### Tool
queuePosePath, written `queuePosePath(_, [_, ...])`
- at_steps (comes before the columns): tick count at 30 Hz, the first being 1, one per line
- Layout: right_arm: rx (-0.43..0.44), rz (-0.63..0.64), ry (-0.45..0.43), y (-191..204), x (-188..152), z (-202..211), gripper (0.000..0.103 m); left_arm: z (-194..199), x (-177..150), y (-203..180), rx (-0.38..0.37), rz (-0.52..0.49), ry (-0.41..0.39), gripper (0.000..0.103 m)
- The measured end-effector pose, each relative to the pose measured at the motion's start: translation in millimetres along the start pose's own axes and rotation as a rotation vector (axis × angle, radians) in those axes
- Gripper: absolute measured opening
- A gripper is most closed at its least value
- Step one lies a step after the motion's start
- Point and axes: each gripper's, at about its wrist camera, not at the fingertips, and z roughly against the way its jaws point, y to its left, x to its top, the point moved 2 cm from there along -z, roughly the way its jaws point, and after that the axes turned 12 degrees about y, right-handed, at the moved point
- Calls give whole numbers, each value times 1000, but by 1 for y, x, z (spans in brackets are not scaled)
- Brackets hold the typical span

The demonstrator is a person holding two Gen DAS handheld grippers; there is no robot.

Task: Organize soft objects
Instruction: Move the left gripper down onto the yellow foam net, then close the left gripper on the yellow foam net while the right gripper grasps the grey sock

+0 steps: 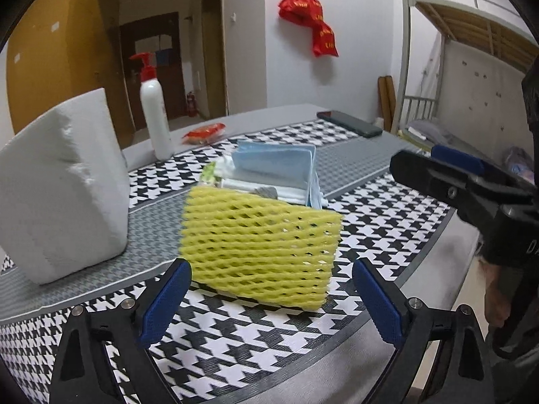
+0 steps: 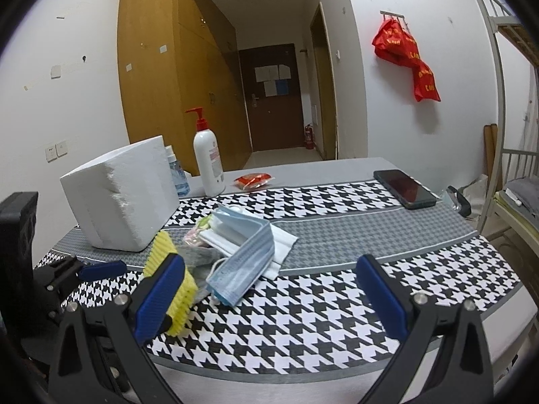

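A: Left gripper point(image 1: 271, 298)?
B: Fingers point(image 1: 165, 303) wide apart, nothing clamped. The yellow foam net point(image 1: 259, 245) lies on the surface point(image 1: 269, 346) just beyond the tips, not touched.
A: Right gripper point(image 2: 269, 298)?
B: Fingers apart too, empty, over bare houndstooth cloth.
A: Other soft stuff?
B: Blue face masks point(image 2: 242, 252) and white tissues point(image 2: 283, 242) heaped just behind the net. White foam block point(image 2: 121, 198) far left, pump bottle point(image 2: 209, 161) behind it, phone point(image 2: 406, 188) far right.
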Motion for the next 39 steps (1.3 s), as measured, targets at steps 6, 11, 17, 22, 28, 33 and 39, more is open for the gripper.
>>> queuePosePath(6, [8, -11, 8, -8, -1, -5, 103, -13, 4, -2, 7, 6, 23, 97])
queuePosePath(11, [9, -15, 13, -11, -2, -7, 103, -21, 6, 7, -7, 42, 54, 80])
queuePosePath(17, [11, -23, 25, -12, -3, -13, 103, -21, 2, 12, -58, 44, 61, 55])
queuePosePath(22, [18, -16, 35, -6, -3, -17, 103, -13, -2, 21, -50, 75, 40, 30])
queuePosePath(28, [25, -2, 45, 3, -3, -20, 103, 0, -11, 34, -26, 101, 18, 19])
queuePosePath(33, [29, 7, 49, 12, -3, -21, 103, 14, -21, 43, 12, 105, 8, 19])
queuePosePath(39, [50, 22, 54, 23, -4, -21, 103, 30, -34, 64, 79, 147, -10, 19])
